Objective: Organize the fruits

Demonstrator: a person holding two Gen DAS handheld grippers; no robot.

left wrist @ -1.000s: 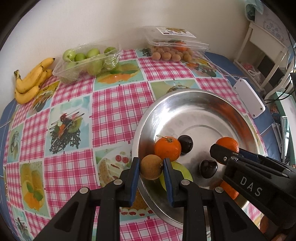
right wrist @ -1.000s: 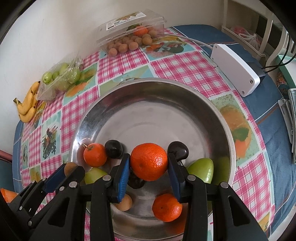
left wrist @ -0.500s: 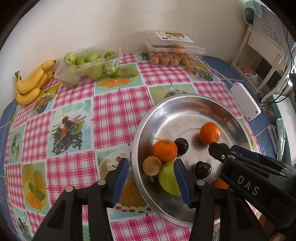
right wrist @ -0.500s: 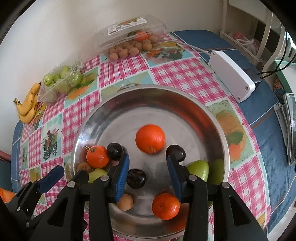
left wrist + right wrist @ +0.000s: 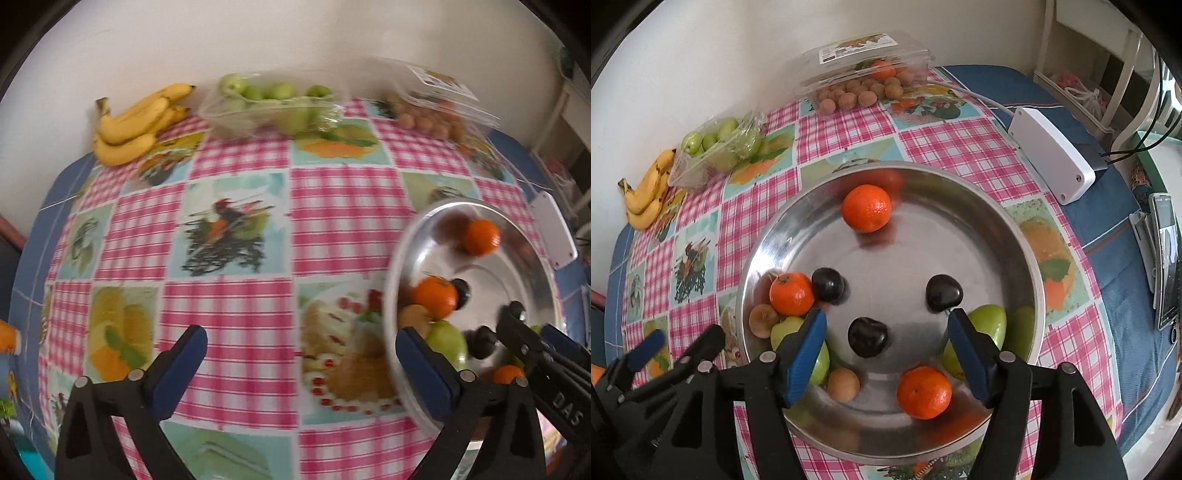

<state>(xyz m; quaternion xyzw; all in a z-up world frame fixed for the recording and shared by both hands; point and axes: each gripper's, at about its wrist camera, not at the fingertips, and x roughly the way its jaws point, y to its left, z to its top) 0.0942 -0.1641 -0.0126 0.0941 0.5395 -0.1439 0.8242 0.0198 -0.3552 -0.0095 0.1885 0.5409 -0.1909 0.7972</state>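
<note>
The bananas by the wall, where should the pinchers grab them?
Probably across the middle of the top banana in the bunch of bananas, coming down from above. They lie flat on the tablecloth curving side by side, so the narrow width fits between open fingers. The stem end looks too thin. The left gripper is opening, empty.

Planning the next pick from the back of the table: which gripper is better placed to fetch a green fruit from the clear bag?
Left, probably. The left gripper, jaws opening and empty, faces the bag of green fruits; the right gripper hangs over the steel bowl.
</note>
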